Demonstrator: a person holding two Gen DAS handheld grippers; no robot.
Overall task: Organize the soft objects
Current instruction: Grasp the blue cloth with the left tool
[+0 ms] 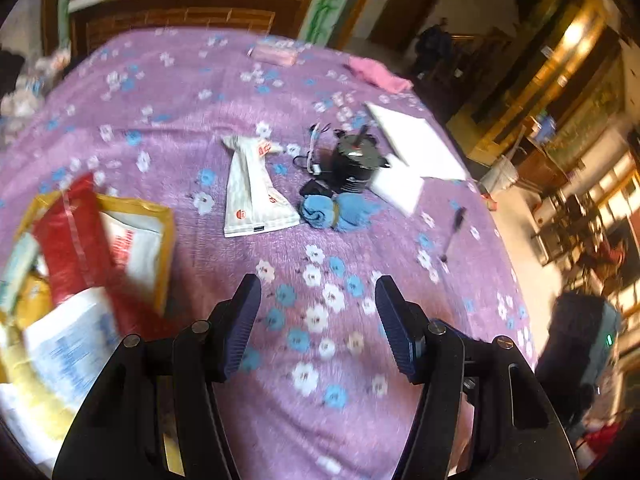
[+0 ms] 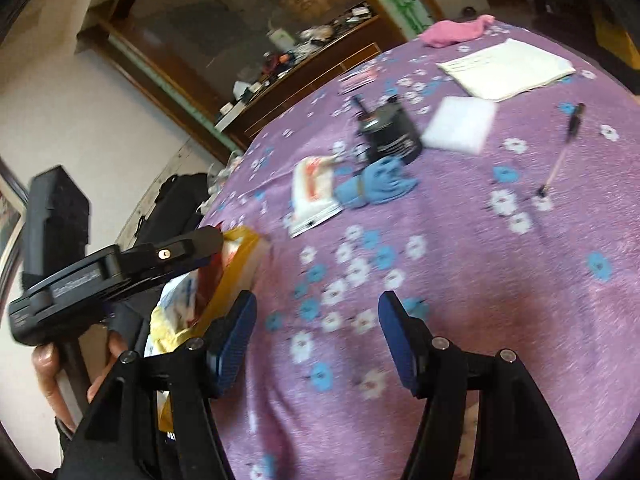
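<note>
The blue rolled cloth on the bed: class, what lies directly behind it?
Behind the blue rolled cloth stands a black cylindrical container, apparently touching it. A small dark item sits between them; what it is cannot be told.

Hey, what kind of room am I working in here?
Probably a bedroom in a lived-in home: a bed under a purple floral bedspread, a cluttered dark wooden headboard shelf, and soft things like a rolled blue towel lying on it.
</note>
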